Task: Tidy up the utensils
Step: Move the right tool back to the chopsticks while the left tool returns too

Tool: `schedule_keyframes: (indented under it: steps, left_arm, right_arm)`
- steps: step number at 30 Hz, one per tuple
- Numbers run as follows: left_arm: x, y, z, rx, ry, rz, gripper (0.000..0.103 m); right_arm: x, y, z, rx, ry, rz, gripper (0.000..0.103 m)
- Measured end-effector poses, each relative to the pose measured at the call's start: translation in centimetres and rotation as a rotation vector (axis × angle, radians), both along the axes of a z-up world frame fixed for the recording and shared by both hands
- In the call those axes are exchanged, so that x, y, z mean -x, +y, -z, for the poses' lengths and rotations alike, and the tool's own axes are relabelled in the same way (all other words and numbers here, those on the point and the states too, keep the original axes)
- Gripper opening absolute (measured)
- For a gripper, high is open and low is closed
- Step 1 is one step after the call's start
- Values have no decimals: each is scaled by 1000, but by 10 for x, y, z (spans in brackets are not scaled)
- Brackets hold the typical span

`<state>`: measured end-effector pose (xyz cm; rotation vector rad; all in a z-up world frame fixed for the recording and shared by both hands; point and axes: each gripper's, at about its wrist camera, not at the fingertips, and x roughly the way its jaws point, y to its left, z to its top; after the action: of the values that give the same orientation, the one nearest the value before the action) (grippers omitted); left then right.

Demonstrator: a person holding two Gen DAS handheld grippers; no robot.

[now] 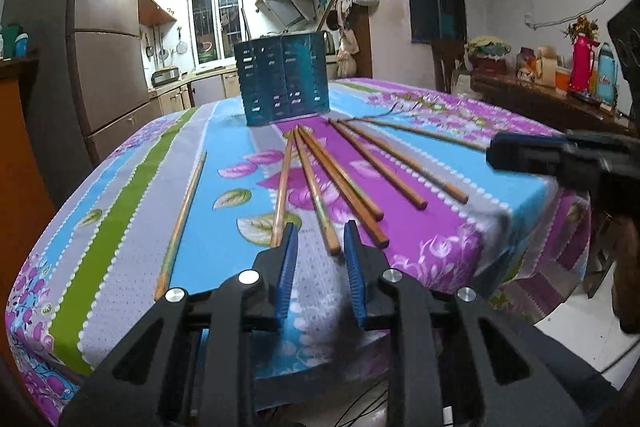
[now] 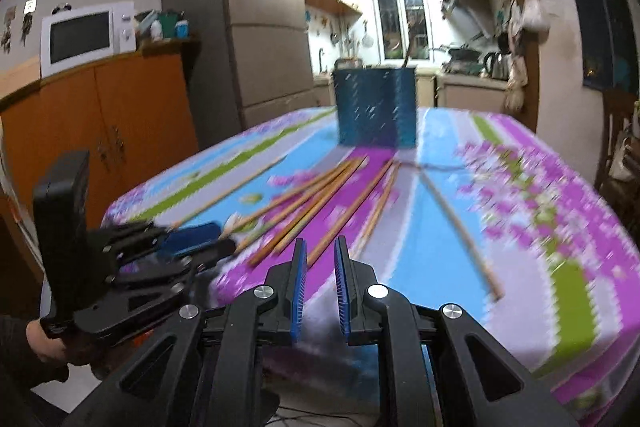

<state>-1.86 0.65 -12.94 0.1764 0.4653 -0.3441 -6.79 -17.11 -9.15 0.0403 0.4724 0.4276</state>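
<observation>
Several wooden chopsticks [image 1: 340, 179] lie fanned out on the flowered tablecloth [image 1: 120, 227], tips toward a blue perforated utensil holder [image 1: 284, 83] at the far side. My left gripper [image 1: 320, 235] is open and empty, just above the near ends of the middle chopsticks. My right gripper [image 2: 320, 251] is open and empty over the near table edge, short of the chopsticks [image 2: 320, 203]. The holder [image 2: 376, 107] stands behind them. One chopstick [image 2: 460, 223] lies apart at the right. The left gripper [image 2: 192, 235] shows at the left of the right wrist view.
The table edge [image 1: 280, 367] runs close below both grippers. A single chopstick [image 1: 184, 215] lies apart at the left. A sideboard with flasks [image 1: 580, 67] stands right of the table. An orange cabinet [image 2: 100, 119] with a microwave [image 2: 84, 35] stands left.
</observation>
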Motion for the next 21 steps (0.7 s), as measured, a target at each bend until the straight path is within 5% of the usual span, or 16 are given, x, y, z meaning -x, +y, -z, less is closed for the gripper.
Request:
schedule_keyframes:
  steps: [18, 21]
  left_arm:
    - [-4, 0, 7, 13, 0, 16, 22]
    - [-3, -1, 8, 16, -1, 28, 15]
  right_arm:
    - [-35, 39, 28, 89, 52, 105, 13]
    - [-34, 34, 28, 81, 51, 138, 10]
